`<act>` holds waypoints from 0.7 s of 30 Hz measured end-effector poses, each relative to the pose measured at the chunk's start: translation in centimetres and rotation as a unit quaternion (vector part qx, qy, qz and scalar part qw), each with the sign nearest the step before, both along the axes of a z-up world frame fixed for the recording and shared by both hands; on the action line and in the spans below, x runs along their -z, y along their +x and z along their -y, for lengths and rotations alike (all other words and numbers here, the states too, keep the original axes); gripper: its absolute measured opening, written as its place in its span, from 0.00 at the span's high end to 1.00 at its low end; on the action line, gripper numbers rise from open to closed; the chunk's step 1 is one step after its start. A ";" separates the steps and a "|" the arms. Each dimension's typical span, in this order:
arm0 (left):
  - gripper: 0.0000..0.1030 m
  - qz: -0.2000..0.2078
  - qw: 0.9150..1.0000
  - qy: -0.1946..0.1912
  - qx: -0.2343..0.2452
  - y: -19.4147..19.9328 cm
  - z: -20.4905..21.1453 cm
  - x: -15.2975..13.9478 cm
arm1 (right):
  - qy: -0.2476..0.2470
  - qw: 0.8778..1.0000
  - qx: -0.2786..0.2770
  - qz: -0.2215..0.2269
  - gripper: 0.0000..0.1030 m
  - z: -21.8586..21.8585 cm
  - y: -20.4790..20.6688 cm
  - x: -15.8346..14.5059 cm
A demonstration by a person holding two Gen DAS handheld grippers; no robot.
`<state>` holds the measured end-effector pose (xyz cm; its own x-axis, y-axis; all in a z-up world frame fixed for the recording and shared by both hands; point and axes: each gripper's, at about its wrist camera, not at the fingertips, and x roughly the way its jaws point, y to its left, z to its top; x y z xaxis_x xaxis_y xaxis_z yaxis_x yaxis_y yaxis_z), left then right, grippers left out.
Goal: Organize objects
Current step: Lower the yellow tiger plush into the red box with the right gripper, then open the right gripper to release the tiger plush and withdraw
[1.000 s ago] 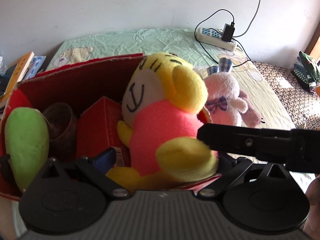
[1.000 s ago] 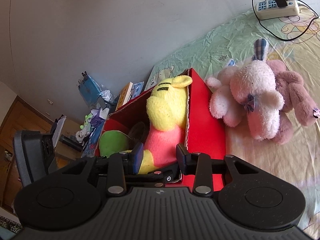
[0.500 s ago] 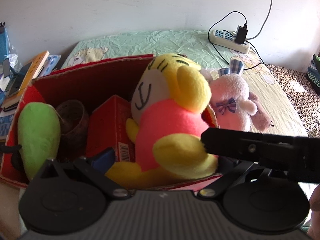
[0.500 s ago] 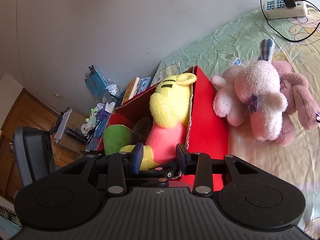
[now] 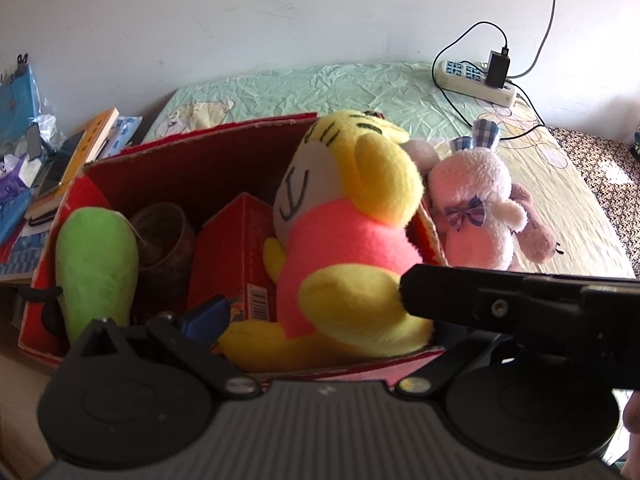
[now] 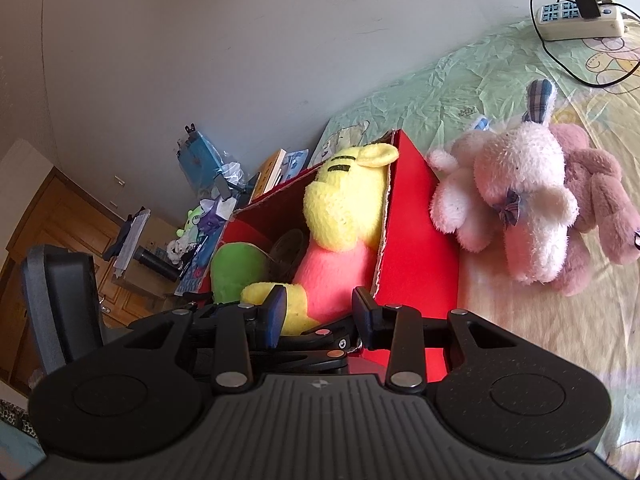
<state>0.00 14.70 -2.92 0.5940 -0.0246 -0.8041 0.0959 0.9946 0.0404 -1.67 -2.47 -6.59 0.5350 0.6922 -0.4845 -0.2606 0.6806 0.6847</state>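
Note:
A red cardboard box (image 5: 192, 160) stands on the bed and holds a yellow and pink plush (image 5: 352, 232), a green plush (image 5: 98, 260), a smaller red box (image 5: 236, 252) and a dark cup (image 5: 160, 232). My left gripper (image 5: 320, 320) is open wide, its fingers either side of the yellow plush's legs at the box's near wall. My right gripper (image 6: 318, 316) is open over the box's near corner (image 6: 412, 240), its fingers apart beside the yellow plush (image 6: 344, 216). A pink plush (image 6: 520, 208) lies on the bed right of the box.
A power strip (image 5: 476, 80) with a charger and cables lies at the bed's far end by the wall. Books and clutter (image 5: 60, 160) sit left of the box. The other gripper's black body (image 5: 520, 304) crosses the left wrist view at right.
Both grippers have drawn back a little from the box, so more of it and the room shows. The toys have not moved.

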 end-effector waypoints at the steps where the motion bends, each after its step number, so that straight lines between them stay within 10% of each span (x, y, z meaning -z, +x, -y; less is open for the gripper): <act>1: 0.01 -0.001 1.000 -0.001 -0.002 0.0 0.0 0.0 | 0.000 1.000 -0.002 0.000 0.63 0.1 0.0 0.0; 21: 0.01 0.014 0.996 0.063 -0.064 -0.6 1.3 -2.2 | -0.005 1.000 0.004 0.016 0.55 3.5 -0.2 -0.7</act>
<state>-0.61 13.39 -0.68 0.6084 0.1526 -0.7788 -0.0346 0.9855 0.1661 -1.88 -5.93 -5.85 0.5563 0.6828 -0.4736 -0.2773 0.6898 0.6687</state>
